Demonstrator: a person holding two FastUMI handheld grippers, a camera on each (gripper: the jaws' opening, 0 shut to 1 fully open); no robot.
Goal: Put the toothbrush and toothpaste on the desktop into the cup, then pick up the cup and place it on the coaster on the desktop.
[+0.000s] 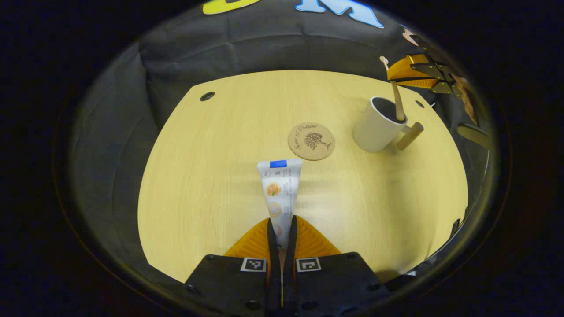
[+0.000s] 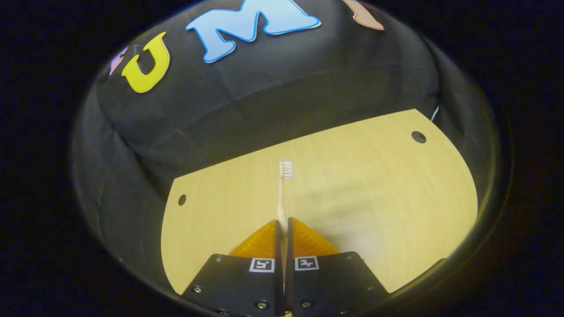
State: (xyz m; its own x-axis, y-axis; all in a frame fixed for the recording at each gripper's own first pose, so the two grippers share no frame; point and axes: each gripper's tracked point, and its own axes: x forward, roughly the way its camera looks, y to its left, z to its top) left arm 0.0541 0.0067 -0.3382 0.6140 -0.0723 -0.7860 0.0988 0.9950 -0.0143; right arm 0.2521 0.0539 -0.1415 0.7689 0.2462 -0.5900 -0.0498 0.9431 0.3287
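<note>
Pinching white toothpaste (image 1: 280,193) tube, blue band at far end, in left claw (image 1: 282,231) over table (image 1: 198,176). Right claw (image 2: 282,226) clamped on pale toothbrush (image 2: 282,198), bristles forward. White cup (image 1: 376,125) right of round cork coaster (image 1: 311,141).

- The worktop (image 1: 211,176) is pale wood-grain laminate, smooth, with a soft sheen.
- The coaster (image 1: 311,141) looks like matt, grainy cork.
- The cup (image 1: 378,125) is smooth white ceramic with a wooden peg handle.
- The toothpaste (image 1: 280,189) is a glossy plastic tube.
- The toothbrush (image 2: 282,193) looks like smooth pale plastic.
- The booth wall (image 2: 264,97) is matt, creased black cloth.
</note>
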